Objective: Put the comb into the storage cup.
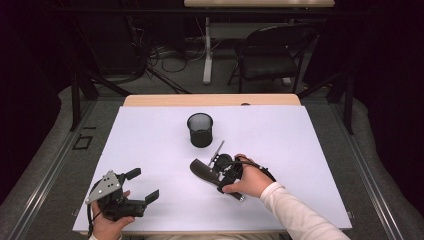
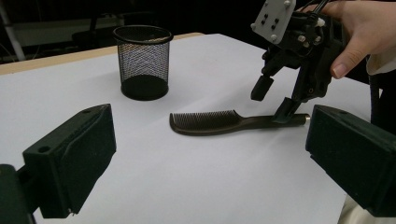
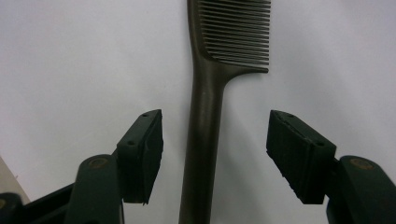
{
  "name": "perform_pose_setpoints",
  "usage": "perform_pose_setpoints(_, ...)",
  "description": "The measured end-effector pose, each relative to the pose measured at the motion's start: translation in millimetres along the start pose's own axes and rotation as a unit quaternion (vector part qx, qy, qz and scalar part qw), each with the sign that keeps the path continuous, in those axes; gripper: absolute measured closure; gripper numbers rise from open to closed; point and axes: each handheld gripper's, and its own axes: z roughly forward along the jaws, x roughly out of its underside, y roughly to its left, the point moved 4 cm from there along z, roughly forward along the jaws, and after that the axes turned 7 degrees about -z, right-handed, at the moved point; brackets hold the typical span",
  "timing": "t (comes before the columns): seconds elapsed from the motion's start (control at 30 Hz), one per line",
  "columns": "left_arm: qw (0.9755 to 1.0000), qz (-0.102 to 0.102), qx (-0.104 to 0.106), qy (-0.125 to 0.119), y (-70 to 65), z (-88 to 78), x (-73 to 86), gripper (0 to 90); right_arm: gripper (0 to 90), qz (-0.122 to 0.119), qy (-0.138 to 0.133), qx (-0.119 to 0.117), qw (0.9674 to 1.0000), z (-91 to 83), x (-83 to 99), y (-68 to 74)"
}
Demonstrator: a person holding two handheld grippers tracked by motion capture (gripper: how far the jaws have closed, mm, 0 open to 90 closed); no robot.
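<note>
slim dark comb (image 3: pixel 205 116), fine-toothed, smooth handle between spread pads of right gripper (image 3: pixel 215 154), untouched

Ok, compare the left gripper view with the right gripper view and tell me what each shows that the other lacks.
Left gripper view alone: the black mesh cup, upright beyond the comb, the person's right hand, and the left gripper, open on nothing.

Right gripper view alone: a close look down the comb's handle, with gaps to both fingers.

Both: the dark comb lying flat on the white table, and the right gripper around its handle.

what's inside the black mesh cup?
Nothing visible in the black wire-mesh pen cup: through the mesh only its dark solid base shows, and the high view shows a dark interior. Anything flat on the bottom couldn't be made out.
</note>
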Motion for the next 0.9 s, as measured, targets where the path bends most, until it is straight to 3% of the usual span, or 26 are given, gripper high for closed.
perform_pose_setpoints(0.3,1.0,-0.001,-0.001,0.0,0.4,0.0,0.2,1.9,42.0,0.014,0.016,-0.002,0.9998,4.9,-1.9,-2.8)
perform_pose_setpoints(0.9,1.0,-0.003,-0.001,0.0,0.8,0.4,0.5,1.9,55.1,0.014,0.031,-0.011,0.9994,11.9,-2.6,-0.7)
